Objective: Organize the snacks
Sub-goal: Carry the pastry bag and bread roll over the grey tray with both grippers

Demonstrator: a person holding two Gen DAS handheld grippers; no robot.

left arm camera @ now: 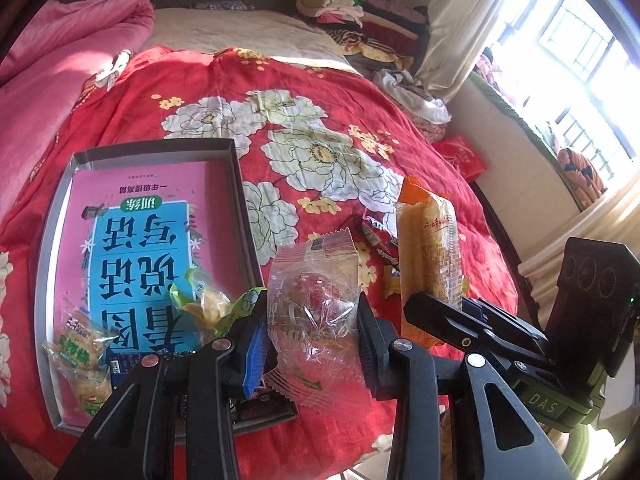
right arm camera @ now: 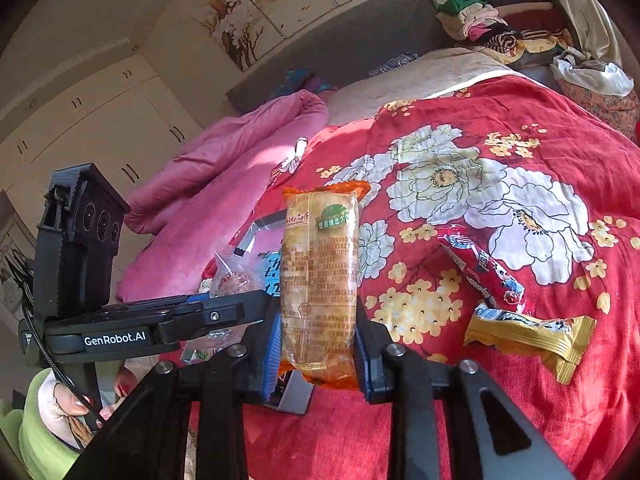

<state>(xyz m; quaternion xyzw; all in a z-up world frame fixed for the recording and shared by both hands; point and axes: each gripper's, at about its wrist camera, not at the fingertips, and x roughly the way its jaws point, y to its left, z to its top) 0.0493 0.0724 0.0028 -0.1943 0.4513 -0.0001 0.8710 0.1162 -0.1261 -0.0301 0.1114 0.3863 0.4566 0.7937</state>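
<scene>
The left gripper (left arm camera: 312,344) is clutching a clear-wrapped pastry (left arm camera: 316,300), the right gripper (right arm camera: 316,344) an orange cake packet (right arm camera: 319,280). Three snacks are lying in the tray (left arm camera: 52,216); a red bar (right arm camera: 480,268) and gold packet (right arm camera: 528,336) are waiting on the bed (right arm camera: 500,420).

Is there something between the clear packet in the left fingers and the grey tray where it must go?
Nothing visible blocks the way. The clear packet is held above the bedspread, just right of the grey tray. Inside the tray, a green-wrapped candy lies near that edge, and the pink book still shows free space.
</scene>
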